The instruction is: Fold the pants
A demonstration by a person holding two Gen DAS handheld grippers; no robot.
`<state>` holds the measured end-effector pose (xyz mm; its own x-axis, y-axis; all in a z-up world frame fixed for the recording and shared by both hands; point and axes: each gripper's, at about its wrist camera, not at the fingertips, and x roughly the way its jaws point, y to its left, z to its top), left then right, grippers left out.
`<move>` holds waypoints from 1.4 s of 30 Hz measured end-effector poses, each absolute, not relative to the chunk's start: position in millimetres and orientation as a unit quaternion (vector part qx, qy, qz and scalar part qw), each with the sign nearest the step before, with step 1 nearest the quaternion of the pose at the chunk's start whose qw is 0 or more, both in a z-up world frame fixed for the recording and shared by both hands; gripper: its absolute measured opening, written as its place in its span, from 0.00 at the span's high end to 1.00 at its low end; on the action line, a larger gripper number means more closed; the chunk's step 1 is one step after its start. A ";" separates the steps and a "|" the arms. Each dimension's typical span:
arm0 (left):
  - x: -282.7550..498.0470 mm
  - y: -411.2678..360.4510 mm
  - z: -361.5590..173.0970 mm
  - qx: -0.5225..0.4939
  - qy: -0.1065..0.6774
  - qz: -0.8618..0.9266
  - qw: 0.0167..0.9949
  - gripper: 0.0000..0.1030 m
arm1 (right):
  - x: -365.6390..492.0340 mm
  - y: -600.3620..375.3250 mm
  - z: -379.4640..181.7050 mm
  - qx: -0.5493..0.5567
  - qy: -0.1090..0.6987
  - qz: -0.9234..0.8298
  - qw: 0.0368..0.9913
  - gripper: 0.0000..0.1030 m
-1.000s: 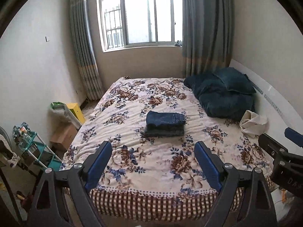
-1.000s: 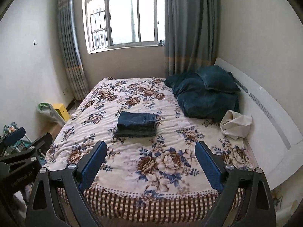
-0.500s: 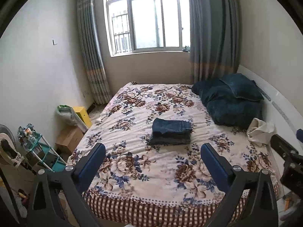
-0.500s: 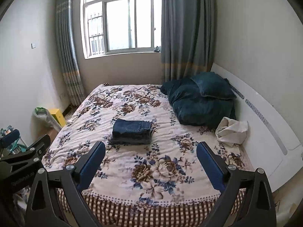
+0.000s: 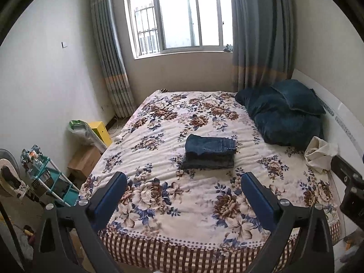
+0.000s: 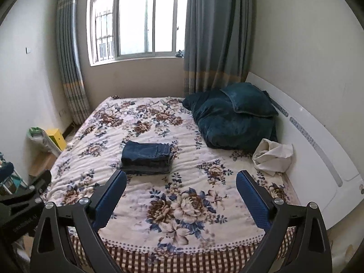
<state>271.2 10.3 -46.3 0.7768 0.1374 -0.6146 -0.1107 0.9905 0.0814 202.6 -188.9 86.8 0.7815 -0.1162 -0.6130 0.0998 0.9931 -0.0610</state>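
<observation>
Bedroom with white walls, window (image 5: 179,16) flanked by grey-blue curtains (image 6: 216,36). Floral bedspread (image 5: 159,150) over the bed, checked border along the near edge. Folded pants (image 5: 209,146), blue denim, stacked on a second, darker folded garment (image 5: 208,162) near the middle of the bedspread, flat and squared. Dark teal pillows (image 6: 234,118) piled against the white headboard (image 6: 318,141), crumpled cream cloth (image 6: 271,157) just beside them. Yellow box (image 5: 100,130), cardboard box (image 5: 84,159) and teal shelf rack (image 5: 53,182) on the floor beside the bed, along the wall. Left gripper (image 5: 183,195) held over the near edge of the bed, jaws spread wide, nothing between the blue pads (image 5: 109,201). Right gripper (image 6: 180,193) likewise spread wide and empty, well apart from the pants. Neither gripper touched the pants.
</observation>
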 end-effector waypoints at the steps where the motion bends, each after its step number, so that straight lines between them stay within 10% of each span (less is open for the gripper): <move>1: 274.2 10.7 -46.6 0.020 0.327 0.068 0.942 0.00 | 206.4 -189.9 83.8 -0.011 0.328 -0.059 0.943 0.04; 42: 296.2 19.2 -51.3 0.020 0.325 0.075 0.943 0.00 | 238.7 -165.0 39.4 -0.020 0.338 -0.053 0.939 0.04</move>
